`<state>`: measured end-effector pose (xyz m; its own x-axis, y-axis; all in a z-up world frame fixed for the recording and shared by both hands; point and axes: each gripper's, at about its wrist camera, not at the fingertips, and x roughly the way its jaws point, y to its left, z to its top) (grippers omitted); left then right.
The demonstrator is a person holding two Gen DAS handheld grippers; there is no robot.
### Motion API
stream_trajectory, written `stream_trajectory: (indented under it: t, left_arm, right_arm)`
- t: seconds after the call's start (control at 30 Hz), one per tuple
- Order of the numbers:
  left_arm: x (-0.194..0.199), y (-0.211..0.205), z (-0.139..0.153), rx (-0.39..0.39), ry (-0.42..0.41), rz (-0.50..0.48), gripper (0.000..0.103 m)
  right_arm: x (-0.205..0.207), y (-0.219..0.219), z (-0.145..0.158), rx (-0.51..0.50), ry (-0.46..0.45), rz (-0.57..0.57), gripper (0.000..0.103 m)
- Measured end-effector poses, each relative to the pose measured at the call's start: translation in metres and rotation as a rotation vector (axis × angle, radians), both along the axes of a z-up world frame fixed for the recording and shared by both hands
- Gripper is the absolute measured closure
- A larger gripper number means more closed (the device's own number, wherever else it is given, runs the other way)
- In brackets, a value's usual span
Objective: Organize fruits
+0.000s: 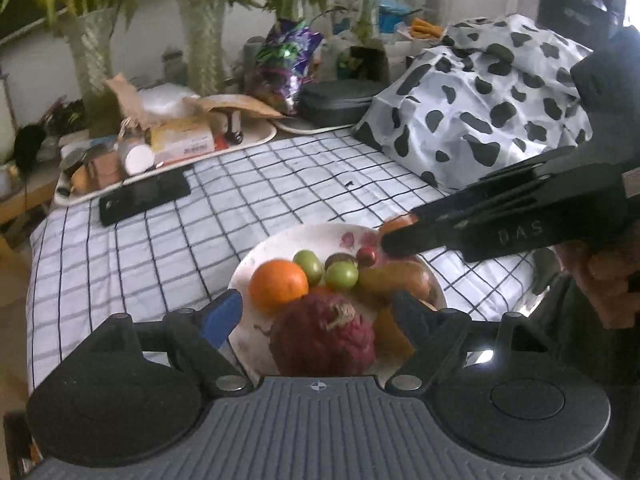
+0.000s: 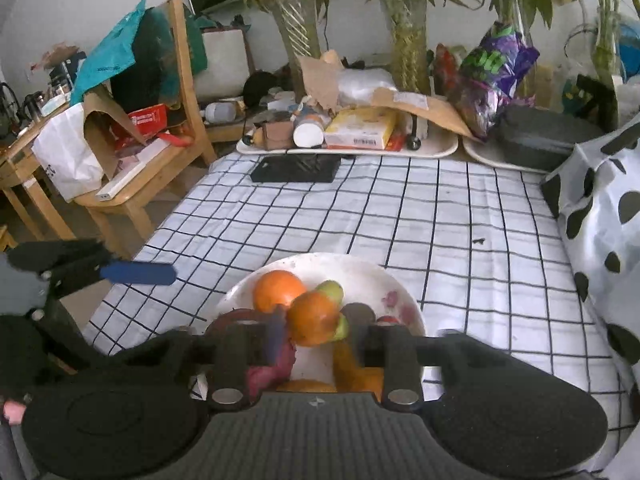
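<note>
A white plate (image 1: 256,256) of fruit sits on a bed covered by a white sheet (image 1: 280,176) with a dark grid, close to the near edge. On the plate lie an orange (image 1: 279,282), 2 green round fruits (image 1: 340,274), a small dark red fruit (image 1: 365,255), a yellow-brown mango (image 1: 400,278) and a red dragon fruit (image 1: 324,336) at the near rim.

The left tongs (image 1: 318,312) are spread apart, 1 blue-tipped and 1 black finger standing to either side of the dragon fruit without pressing on it.

In the right wrist view, the right tongs (image 2: 316,330) are released too. A second orange (image 2: 314,318) shows between the 2 blurred fingers, with gaps at both sides; whether it rests on the fruit below cannot be told. In the left wrist view those tongs reach in from the right over the plate's far rim.

At the bed's far edge lie a black phone (image 2: 296,169) and white trays (image 2: 348,150) of clutter. A cow-print cloth (image 1: 480,96) is heaped at the far right corner. A wooden chair (image 2: 160,152) stands off the left edge.
</note>
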<state>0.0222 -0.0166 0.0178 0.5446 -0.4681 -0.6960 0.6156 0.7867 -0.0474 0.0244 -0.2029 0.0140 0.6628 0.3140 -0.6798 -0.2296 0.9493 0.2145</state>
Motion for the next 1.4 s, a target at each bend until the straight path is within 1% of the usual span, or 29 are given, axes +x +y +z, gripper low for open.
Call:
stream_trajectory:
  t: [0.03,0.07,0.1,0.13,0.27,0.37,0.5,0.6,0.73,0.8,0.87,0.93,1.0,1.1,1.33,1.4]
  left_arm:
    - [-0.003,0.001,0.0,-0.004,0.002,0.011,0.021]
    - [-0.006,0.002,-0.001,-0.002,0.005,0.021,0.021]
    - [-0.01,0.002,-0.001,0.006,0.008,0.033,0.021]
    - [-0.014,0.002,-0.002,0.012,0.008,0.05,0.021]
    - [-0.021,0.005,-0.007,0.006,0.047,0.124,0.021]
    - [-0.027,0.002,-0.012,0.038,0.073,0.155,0.021]
    - [-0.033,0.001,-0.017,0.054,0.082,0.176,0.021]
    - [-0.035,-0.001,-0.021,0.104,0.07,0.191,0.021]
    - [-0.032,0.002,-0.027,0.125,0.094,0.216,0.021]
    - [-0.029,0.003,-0.03,0.13,0.114,0.225,0.017]
    - [-0.027,0.002,-0.032,0.141,0.123,0.23,0.016]
    - [-0.026,0.0,-0.033,0.157,0.121,0.234,0.011]
    - [-0.026,-0.001,-0.033,0.161,0.11,0.236,0.0]
    - [-0.025,0.0,-0.032,0.152,0.088,0.246,0.0]
    - [-0.022,0.001,-0.032,0.133,0.098,0.264,0.0]
    - [-0.022,0.002,-0.032,0.138,0.092,0.276,0.0]
  right_arm:
    - [-0.003,0.001,0.0,-0.005,-0.018,-0.021,0.006]
    - [-0.009,0.002,-0.001,-0.01,-0.047,-0.038,0.001]
    - [-0.014,0.003,-0.001,-0.015,-0.069,-0.046,0.001]
    - [-0.018,0.004,-0.002,-0.02,-0.068,-0.051,0.0]
    - [-0.037,0.006,-0.013,-0.051,-0.031,-0.093,0.0]
    - [-0.051,0.009,-0.017,-0.081,-0.006,-0.146,0.0]
    - [-0.065,0.008,-0.021,-0.092,-0.002,-0.188,0.0]
    - [-0.069,0.005,-0.025,-0.099,0.02,-0.208,0.0]
    - [-0.07,-0.009,-0.028,-0.068,0.05,-0.283,0.0]
    - [-0.069,-0.012,-0.031,-0.069,0.065,-0.302,0.0]
    - [-0.068,-0.013,-0.034,-0.078,0.078,-0.304,0.0]
    - [-0.067,-0.01,-0.037,-0.102,0.084,-0.299,0.0]
    - [-0.066,-0.007,-0.039,-0.123,0.088,-0.289,0.0]
    - [-0.065,-0.004,-0.041,-0.148,0.094,-0.279,0.0]
    - [-0.064,-0.004,-0.043,-0.163,0.107,-0.28,0.0]
    - [-0.063,-0.004,-0.043,-0.166,0.109,-0.281,0.0]
